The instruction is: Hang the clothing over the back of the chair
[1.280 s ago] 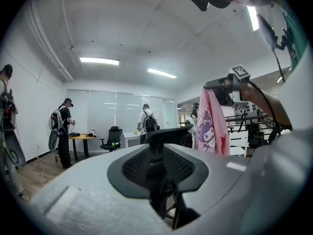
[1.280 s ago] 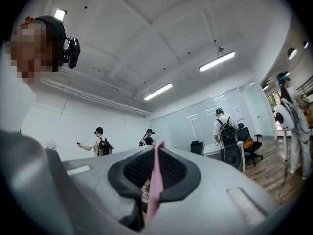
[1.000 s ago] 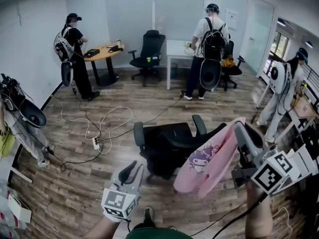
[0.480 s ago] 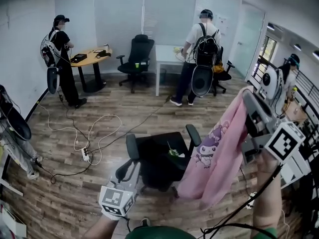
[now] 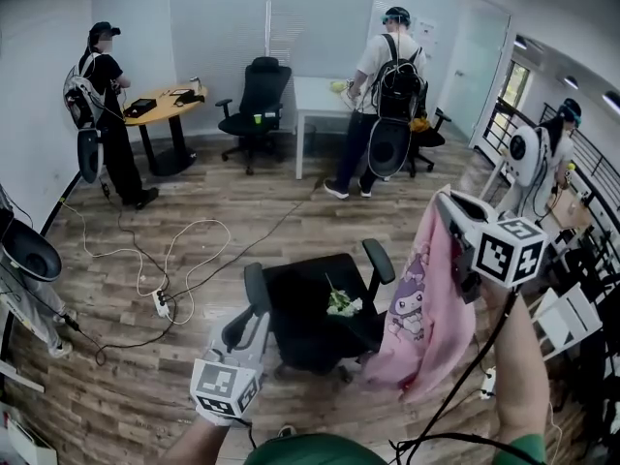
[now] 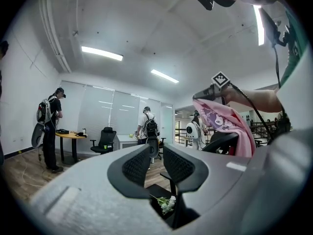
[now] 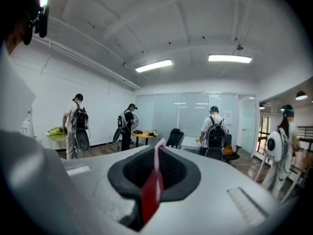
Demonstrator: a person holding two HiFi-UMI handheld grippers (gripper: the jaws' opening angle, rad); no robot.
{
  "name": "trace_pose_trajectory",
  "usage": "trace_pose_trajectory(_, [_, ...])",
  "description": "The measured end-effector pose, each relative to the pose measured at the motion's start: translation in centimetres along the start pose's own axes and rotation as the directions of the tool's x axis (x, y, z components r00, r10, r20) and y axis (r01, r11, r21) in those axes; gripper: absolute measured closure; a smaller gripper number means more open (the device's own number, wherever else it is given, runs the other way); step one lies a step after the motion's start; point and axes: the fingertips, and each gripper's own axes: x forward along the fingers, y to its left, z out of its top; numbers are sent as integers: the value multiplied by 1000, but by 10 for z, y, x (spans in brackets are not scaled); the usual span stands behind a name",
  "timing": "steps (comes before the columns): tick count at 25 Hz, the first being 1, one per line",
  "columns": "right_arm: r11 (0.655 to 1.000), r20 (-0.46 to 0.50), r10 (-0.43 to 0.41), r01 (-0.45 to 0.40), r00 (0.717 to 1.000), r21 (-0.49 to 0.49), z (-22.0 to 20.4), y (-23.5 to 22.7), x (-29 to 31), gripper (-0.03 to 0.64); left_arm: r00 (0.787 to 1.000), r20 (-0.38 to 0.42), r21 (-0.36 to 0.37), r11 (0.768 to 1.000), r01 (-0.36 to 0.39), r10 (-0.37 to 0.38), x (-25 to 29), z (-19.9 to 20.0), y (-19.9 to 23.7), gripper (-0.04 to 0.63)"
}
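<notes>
Head view, from the left: a person in black [image 5: 102, 95] stands at a round wooden worktop [image 5: 165, 109] by the far wall. White cables [image 5: 174, 250] loop across the plank floor [image 5: 242, 211] to a power strip [image 5: 161, 303].

Low in the frame, the left gripper [image 5: 244, 335] points at the black chair [image 5: 291, 303], near its left armrest. Left gripper view shows its fingers [image 6: 137, 166] spread a little, with nothing between them. Through the gap you can see the chair's seat and a small bunch of white flowers [image 6: 166, 203] lying on it.

Right of the chair, the pink clothing [image 5: 426, 298], printed with a cartoon figure, hangs free from the raised right gripper [image 5: 448, 203]. Its lower edge overlaps the chair's right armrest in the head view, and I cannot tell whether it touches. It is not draped over the chair's back.

Right gripper view shows that gripper's fingers [image 7: 171, 173] pressed together on a thin fold of the cloth.

Behind, a person with a backpack [image 5: 383, 76] faces a white worktop [image 5: 315, 90]. A third person [image 5: 542, 158] stands at the far right.
</notes>
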Motion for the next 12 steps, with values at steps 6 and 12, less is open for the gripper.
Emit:
trace_pose_trajectory(6, [998, -234, -8, 21, 972, 54, -90, -15, 40, 591, 1000, -13, -13, 1000, -2, 2, 11, -7, 28, 503])
trace_pose_trajectory(12, [1000, -454, 21, -11, 891, 25, -166, -9, 50, 453, 999, -22, -12, 999, 40, -40, 26, -12, 24, 503])
